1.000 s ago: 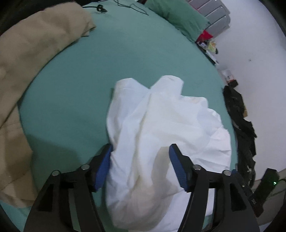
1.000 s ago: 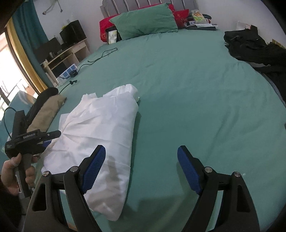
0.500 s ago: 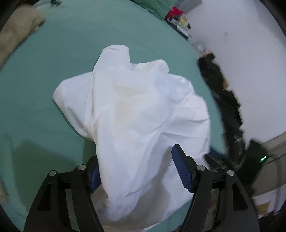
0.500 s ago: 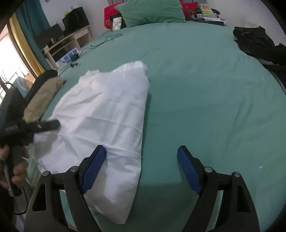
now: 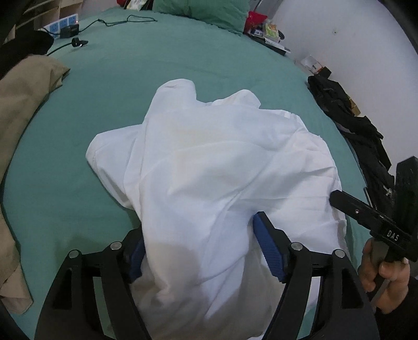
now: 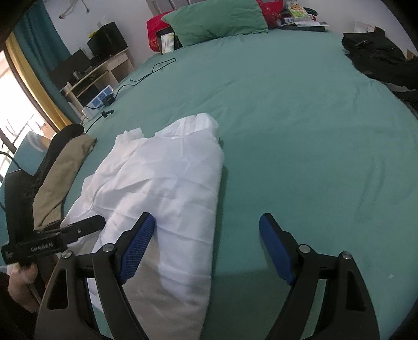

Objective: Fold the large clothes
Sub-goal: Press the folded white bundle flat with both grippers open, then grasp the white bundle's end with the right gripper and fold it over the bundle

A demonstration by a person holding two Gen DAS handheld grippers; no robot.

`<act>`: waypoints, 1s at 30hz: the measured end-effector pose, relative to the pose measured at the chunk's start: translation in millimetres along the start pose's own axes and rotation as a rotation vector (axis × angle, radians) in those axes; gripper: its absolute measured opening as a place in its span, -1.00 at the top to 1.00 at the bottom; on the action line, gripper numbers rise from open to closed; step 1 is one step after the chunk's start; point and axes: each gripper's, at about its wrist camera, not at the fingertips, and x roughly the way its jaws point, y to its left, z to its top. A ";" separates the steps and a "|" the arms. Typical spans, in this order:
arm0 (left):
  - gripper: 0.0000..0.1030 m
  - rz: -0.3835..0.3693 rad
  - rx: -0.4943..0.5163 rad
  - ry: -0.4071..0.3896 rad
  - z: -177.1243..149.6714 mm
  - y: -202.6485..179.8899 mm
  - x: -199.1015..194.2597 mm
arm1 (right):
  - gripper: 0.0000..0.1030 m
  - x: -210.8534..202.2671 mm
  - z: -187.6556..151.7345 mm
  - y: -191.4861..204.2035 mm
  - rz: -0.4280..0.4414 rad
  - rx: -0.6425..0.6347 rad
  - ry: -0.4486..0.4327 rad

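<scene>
A large white garment (image 5: 216, 183) lies crumpled on the green bed sheet (image 5: 109, 86); it also shows in the right wrist view (image 6: 162, 183) as a roughly folded strip. My left gripper (image 5: 201, 251) is open, with the near end of the cloth bunched between its blue pads. My right gripper (image 6: 206, 248) is open and empty; its left pad (image 6: 135, 245) rests over the garment's near edge and its right pad (image 6: 277, 248) over bare sheet. Each gripper shows at the edge of the other's view.
A tan garment (image 5: 23, 109) lies at the bed's left edge. Black clothes (image 5: 350, 125) lie along the right side. A green pillow (image 6: 214, 21) sits at the head. A cable and power strip (image 6: 104, 99) lie far left. A desk (image 6: 104, 68) stands beyond.
The left gripper has swung its view back toward the bed head; the garment stays bunched between its pads. The right gripper has moved closer over the garment's near edge.
</scene>
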 end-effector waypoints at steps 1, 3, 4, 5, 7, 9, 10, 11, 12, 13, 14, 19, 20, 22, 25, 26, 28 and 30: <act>-0.48 0.002 0.007 0.000 0.8 -2.0 0.9 | -0.58 2.5 -0.1 0.0 0.008 0.003 0.004; -0.48 -0.006 0.018 0.006 0.3 -2.7 0.9 | -0.58 8.2 -1.6 -0.7 0.032 0.015 0.012; -0.48 -0.017 0.022 0.008 0.4 -3.2 0.6 | -0.58 10.4 -2.7 -1.9 0.042 0.020 0.017; -0.48 -0.030 0.019 0.007 -0.1 -4.6 1.4 | -0.58 13.1 -4.1 -3.0 0.054 0.027 0.024; -0.48 -0.053 0.023 0.000 -2.4 -4.9 2.5 | -0.58 16.4 -6.7 -6.6 0.075 0.047 0.018; -0.48 -0.043 0.049 -0.006 -5.1 -6.6 3.1 | -0.59 18.3 -9.6 -8.8 0.091 0.060 0.003; -0.48 -0.036 0.062 -0.006 -6.0 -7.9 3.3 | -0.59 18.5 -10.3 -7.9 0.091 0.056 -0.001; -0.48 -0.034 0.069 -0.007 -6.5 -8.1 3.7 | -0.47 18.5 -11.1 -5.0 0.090 0.045 -0.002; -0.46 -0.035 0.077 -0.008 -6.9 -8.2 3.7 | -0.27 18.7 -11.6 -2.8 0.099 0.039 0.003; -0.38 -0.040 0.076 -0.011 -7.3 -7.6 3.2 | -0.14 18.0 -12.1 -1.6 0.116 0.043 0.009; -0.30 -0.045 0.072 -0.013 -6.6 -8.1 3.2 | 0.03 18.7 -13.3 -0.4 0.144 0.061 0.020; 0.48 -0.068 0.078 -0.040 -11.6 -23.8 3.0 | 0.16 18.4 -17.4 7.0 0.138 0.055 0.028; 0.50 -0.076 0.074 -0.044 -12.6 -25.8 1.9 | 0.29 17.2 -17.8 4.6 0.154 0.075 0.032; 0.57 -0.109 0.065 -0.053 -13.7 -30.0 -3.4 | 0.50 13.5 -18.8 1.4 0.175 0.096 0.033; 0.60 -0.139 0.100 -0.079 -14.3 -42.5 -14.6 | 0.60 1.3 -21.8 1.5 0.177 0.085 0.020; 0.60 -0.151 0.103 -0.083 -14.1 -44.0 -18.1 | 0.62 -2.5 -22.2 2.9 0.176 0.079 0.018; 0.63 -0.170 0.106 -0.093 -14.4 -49.4 -24.1 | 0.64 -10.1 -22.6 4.0 0.177 0.077 0.009; 0.66 -0.179 0.103 -0.095 -15.5 -50.9 -26.9 | 0.66 -20.3 -23.1 5.5 0.169 0.066 -0.013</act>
